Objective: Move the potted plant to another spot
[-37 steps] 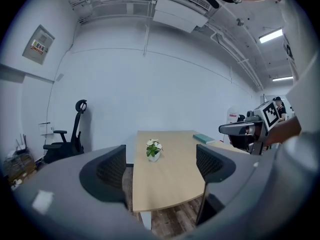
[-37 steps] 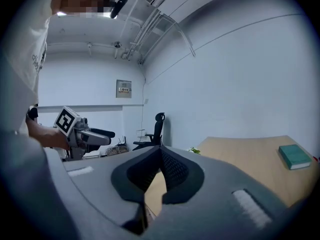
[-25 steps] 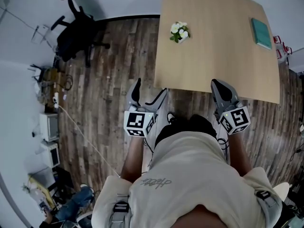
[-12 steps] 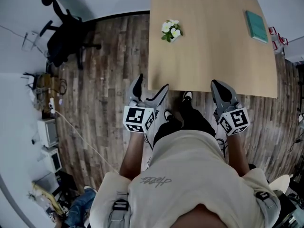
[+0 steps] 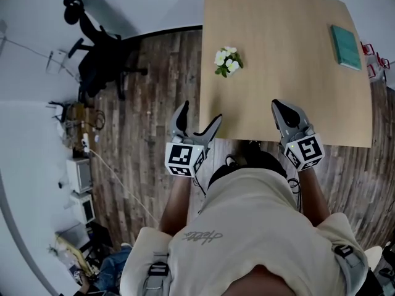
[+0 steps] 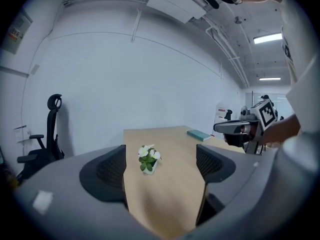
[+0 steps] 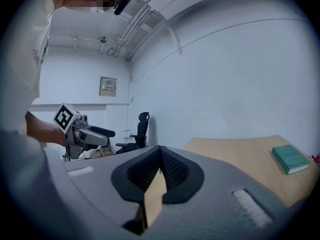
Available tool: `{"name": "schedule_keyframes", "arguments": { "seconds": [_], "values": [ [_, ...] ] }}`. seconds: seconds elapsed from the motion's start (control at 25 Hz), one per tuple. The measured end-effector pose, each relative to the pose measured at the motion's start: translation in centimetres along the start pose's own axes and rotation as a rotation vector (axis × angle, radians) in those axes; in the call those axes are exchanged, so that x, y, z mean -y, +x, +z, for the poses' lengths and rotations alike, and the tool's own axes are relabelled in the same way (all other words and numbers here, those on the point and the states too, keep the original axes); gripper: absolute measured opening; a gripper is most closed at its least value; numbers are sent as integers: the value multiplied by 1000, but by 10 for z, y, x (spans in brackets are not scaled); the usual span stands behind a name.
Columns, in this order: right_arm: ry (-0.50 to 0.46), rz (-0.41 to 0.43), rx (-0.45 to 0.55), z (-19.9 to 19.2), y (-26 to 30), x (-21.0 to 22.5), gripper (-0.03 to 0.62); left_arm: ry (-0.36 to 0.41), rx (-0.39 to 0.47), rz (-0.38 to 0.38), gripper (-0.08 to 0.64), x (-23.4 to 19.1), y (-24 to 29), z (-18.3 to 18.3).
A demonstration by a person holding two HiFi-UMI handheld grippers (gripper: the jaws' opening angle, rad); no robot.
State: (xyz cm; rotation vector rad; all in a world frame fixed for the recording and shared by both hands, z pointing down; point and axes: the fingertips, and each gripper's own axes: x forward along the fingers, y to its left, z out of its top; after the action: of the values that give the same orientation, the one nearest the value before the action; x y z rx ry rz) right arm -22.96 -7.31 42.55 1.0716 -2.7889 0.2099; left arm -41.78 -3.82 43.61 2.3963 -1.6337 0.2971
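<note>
Probably light, fragile: potted plant [image 5: 228, 60], twelve o'clock from left gripper [image 5: 199, 113].
Left jaws wide; right gripper [image 5: 279, 108] closed, empty; grasp low, below blooms.

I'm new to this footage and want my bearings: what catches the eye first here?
A small potted plant with white flowers stands alone near the left edge of the wooden table, with a teal book lying at the far right. At the table's near edge the left gripper is open and the right gripper shut, both empty. A black office chair stands on the floor at left.
</note>
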Motion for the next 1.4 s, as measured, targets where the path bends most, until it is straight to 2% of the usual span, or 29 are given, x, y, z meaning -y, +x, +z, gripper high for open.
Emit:
{"name": "schedule_keyframes", "arguments": {
  "seconds": [0.24, 0.36, 0.48, 0.6, 0.76, 0.96, 1.08, 1.4],
  "values": [
    [12, 41, -3, -5, 15, 36, 3, 19, -31, 20, 454, 5, 36, 7],
    [-14, 70, -17, -8, 22, 51, 3, 21, -43, 35, 454, 4, 53, 12],
    [-20, 85, -26, -12, 27, 69, 3, -15, -46, 37, 454, 4, 71, 17],
    [19, 93, -20, -14, 30, 85, 2, -61, -53, 33, 454, 5, 87, 20],
    [64, 99, -17, -17, 33, 101, 2, -26, -80, 37, 456, 8, 101, 22],
    [83, 101, -46, -27, 36, 99, 3, -9, -104, 34, 456, 2, 109, 19],
    [61, 102, -53, -27, 43, 93, 2, -14, -114, 20, 456, -5, 116, 11],
    [97, 28, -40, -14, 52, 81, 3, -14, -142, -39, 454, -24, 134, -15]
  ]
}}
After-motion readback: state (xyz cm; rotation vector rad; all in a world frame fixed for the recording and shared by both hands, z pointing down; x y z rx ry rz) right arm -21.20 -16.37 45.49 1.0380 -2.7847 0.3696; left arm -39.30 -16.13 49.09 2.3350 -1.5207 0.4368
